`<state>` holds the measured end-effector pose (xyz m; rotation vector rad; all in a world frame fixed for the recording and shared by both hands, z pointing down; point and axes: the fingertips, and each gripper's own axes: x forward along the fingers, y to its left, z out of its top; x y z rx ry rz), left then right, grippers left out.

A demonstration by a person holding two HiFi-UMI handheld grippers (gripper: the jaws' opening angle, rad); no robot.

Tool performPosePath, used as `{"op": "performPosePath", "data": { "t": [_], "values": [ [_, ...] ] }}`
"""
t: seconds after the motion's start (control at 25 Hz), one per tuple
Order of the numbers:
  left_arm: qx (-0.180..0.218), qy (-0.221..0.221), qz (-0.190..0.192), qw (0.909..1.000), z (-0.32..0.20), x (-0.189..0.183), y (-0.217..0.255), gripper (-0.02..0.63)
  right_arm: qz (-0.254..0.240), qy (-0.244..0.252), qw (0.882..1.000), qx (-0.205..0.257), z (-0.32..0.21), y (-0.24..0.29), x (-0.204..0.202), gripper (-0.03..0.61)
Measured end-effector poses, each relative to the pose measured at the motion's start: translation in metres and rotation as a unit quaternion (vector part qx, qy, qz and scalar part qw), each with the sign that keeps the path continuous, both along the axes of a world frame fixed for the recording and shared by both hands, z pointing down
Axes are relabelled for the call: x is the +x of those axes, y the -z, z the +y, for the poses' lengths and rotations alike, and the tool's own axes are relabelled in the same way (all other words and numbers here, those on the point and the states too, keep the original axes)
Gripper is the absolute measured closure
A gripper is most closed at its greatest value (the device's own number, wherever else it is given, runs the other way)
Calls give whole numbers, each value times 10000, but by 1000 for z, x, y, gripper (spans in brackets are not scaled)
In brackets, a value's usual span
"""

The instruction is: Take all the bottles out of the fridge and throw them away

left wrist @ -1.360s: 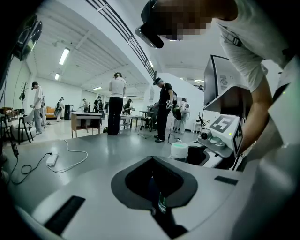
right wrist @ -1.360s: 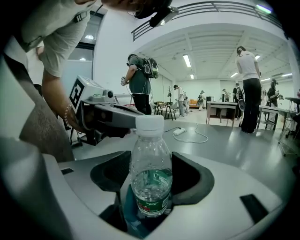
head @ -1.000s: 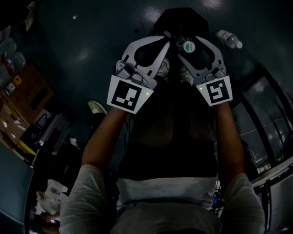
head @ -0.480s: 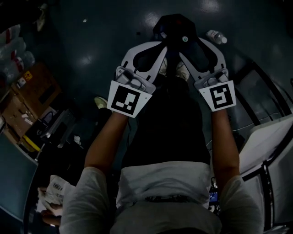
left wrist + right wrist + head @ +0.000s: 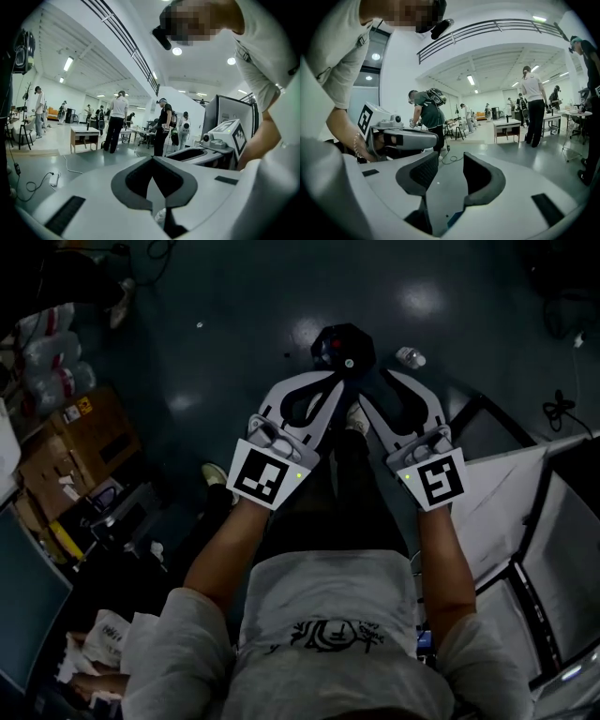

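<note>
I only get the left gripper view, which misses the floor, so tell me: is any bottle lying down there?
Observer: Yes. The head view shows one bottle lying on the floor, to the right of a black bin.
Operator: Is the right claw carrying anything?
Observer: No. The right gripper view shows the right claw with its jaws apart, having just been closing, and nothing between them.
Operator: Where is that bin relative to the claws?
Observer: In the head view it sits just beyond the tips of the left claw and the right claw, which are held out side by side.
</note>
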<state>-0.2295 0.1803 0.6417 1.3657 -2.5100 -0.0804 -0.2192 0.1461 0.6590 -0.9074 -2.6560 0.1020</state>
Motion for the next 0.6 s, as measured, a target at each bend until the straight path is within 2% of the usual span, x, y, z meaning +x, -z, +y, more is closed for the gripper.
{"op": "performPosePath", "data": {
  "t": [0.16,0.28,0.6],
  "values": [
    [102,7,-17,9999,2,3,48,601,-25,38,10000,-49,1,50,-1,403],
    [216,-4,41,9998,2,2,79,601,202,145,9996,93,-1,75,4,408],
    [376,45,-79,9993,3,-7,162,601,-173,116,9997,-105,2,163,-1,433]
  ]
}}
